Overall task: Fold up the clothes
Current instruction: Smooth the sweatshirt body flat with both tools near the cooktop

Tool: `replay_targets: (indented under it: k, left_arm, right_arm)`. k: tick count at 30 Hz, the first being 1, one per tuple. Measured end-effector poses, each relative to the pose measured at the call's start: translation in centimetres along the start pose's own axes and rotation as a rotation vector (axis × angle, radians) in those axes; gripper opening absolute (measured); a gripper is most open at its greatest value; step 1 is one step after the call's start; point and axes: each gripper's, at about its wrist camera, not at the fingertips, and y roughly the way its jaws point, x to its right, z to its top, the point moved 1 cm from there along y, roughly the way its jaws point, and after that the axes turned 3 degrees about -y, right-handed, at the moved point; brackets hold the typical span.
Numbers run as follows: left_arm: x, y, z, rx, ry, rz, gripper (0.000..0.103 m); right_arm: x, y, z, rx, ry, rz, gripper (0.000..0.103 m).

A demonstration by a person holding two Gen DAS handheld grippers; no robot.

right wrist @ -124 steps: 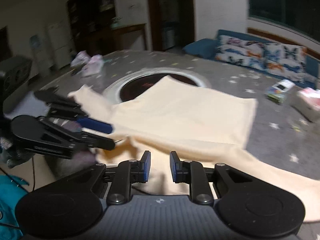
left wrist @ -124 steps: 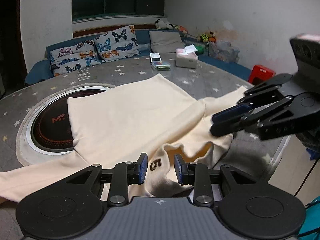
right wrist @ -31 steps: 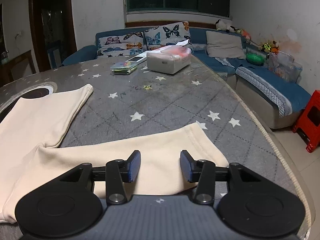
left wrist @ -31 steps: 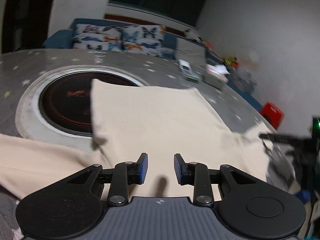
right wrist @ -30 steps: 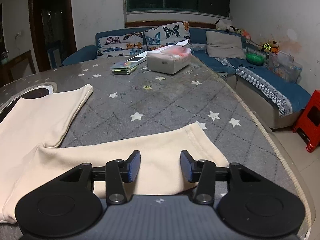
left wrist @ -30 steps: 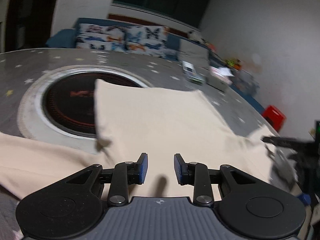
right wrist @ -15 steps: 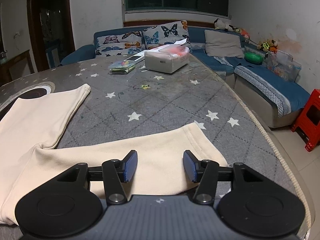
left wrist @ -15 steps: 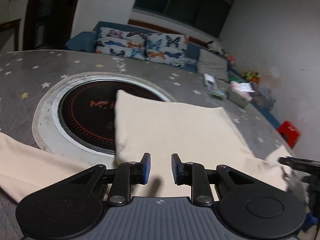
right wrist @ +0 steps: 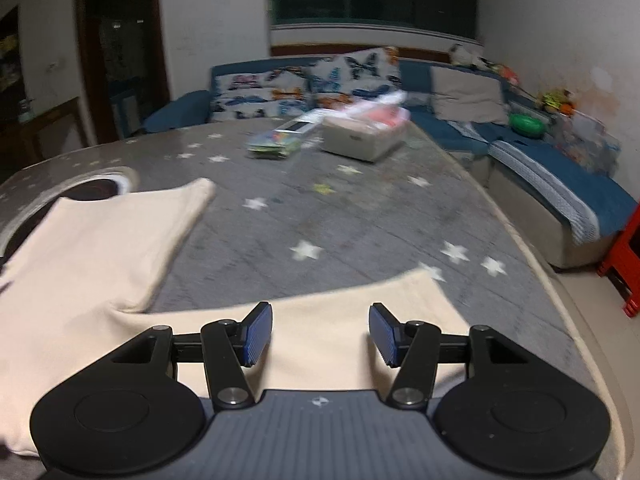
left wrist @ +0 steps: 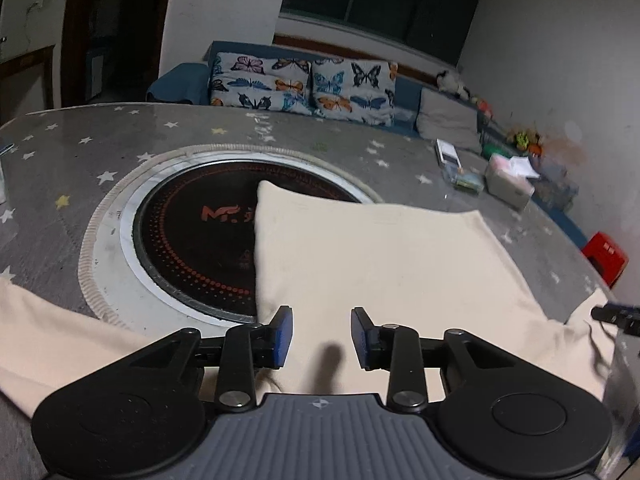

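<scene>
Cream garment [left wrist: 392, 256] (one, perhaps a sweatshirt) lies flat under two grippers, left [left wrist: 321, 338] and right [right wrist: 321, 334], fingers apart, empty.

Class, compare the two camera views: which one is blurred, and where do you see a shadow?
Right wrist view: motion blur smears the tissue box and table stars. Left wrist view: sharper, with a dark shadow on the cream shirt between the left gripper fingers.

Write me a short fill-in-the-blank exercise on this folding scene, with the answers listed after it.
1. The garment spread on the table is ____ in colour.
2. Both the left tongs and the right tongs are ____, holding nothing.
3. The cushions on the sofa carry a ____ print.
4. The garment's far left corner lies over a round black ____.

Answers: cream; open; butterfly; cooktop
</scene>
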Motion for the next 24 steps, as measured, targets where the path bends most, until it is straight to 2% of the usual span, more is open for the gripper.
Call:
replay_targets:
  k: [4, 9, 12, 16, 18, 20, 24]
  left_arm:
    - [0.1, 0.9, 0.3, -0.009, 0.015, 0.018, 0.039]
    - [0.0, 2.0, 1.1, -0.021, 0.04, 0.036, 0.037]
    - [0.1, 2.9, 2.0, -0.024, 0.059, 0.039, 0.037]
    - [0.3, 4.5, 3.4, -0.029, 0.081, 0.049, 0.035]
    - [0.4, 5.4, 4.1, -0.033, 0.095, 0.053, 0.034]
    - [0.5, 6.4, 4.7, -0.04, 0.108, 0.059, 0.032]
    - [0.6, 8.4, 5.8, -0.055, 0.133, 0.073, 0.028]
  right_arm:
    - [-2.5, 0.9, 1.7, -0.008, -0.065, 0.071, 0.05]
    - [-5.4, 3.1, 3.5, -0.025, -0.127, 0.151, 0.034]
    - [-6.7, 4.9, 4.9, -0.045, -0.132, 0.191, 0.028]
    - [-7.8, 7.4, 6.2, -0.066, -0.143, 0.194, 0.023]
    - [-8.2, 8.3, 6.6, -0.076, -0.144, 0.2, 0.016]
    - [-8.5, 9.4, 6.9, -0.086, -0.148, 0.191, 0.015]
    - [-9.0, 10.8, 7.4, -0.087, -0.141, 0.183, 0.005]
